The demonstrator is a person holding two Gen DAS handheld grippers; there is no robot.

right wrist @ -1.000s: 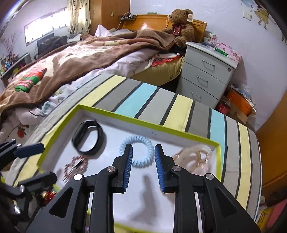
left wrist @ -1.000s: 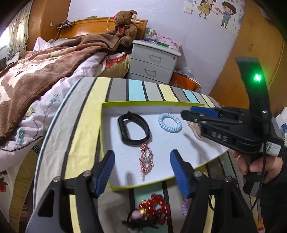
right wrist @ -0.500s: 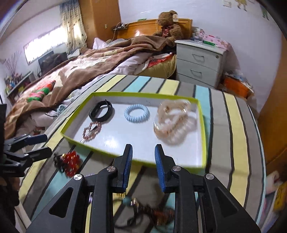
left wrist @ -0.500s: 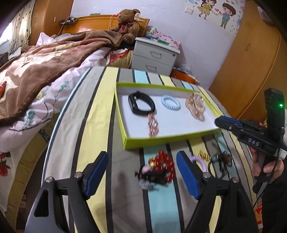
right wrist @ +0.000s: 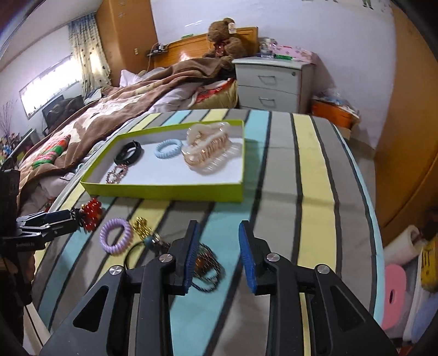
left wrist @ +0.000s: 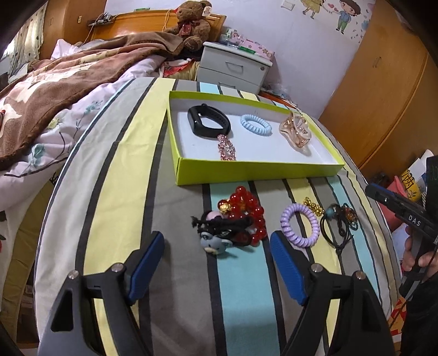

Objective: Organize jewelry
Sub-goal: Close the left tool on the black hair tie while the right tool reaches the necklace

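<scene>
A green-rimmed tray (left wrist: 254,171) (right wrist: 164,189) on the striped table holds a black band (left wrist: 208,120), a blue coil tie (left wrist: 256,124), a pink beaded piece (left wrist: 226,146) and a peach hair claw (left wrist: 295,131) (right wrist: 208,148). In front of the tray lie a red bead bracelet (left wrist: 246,213) tangled with a black tie, a purple coil tie (left wrist: 299,224) (right wrist: 116,235), a gold chain (left wrist: 313,205) and dark cord bracelets (left wrist: 339,219) (right wrist: 205,265). My left gripper (left wrist: 217,269) is open and empty, just short of the red bracelet. My right gripper (right wrist: 217,256) is open and empty, beside the cord bracelets.
A bed with a brown blanket (left wrist: 68,82) lies left of the table. A grey nightstand (left wrist: 232,68) and teddy bear (left wrist: 191,24) stand behind. A wooden wardrobe (left wrist: 383,95) is at right. Boxes and rolls (right wrist: 405,273) crowd the floor past the table's right edge.
Both grippers have pulled back from over the tray to the near side of the table. The loose jewelry in front of the tray has come into view. The right gripper has opened wider.
</scene>
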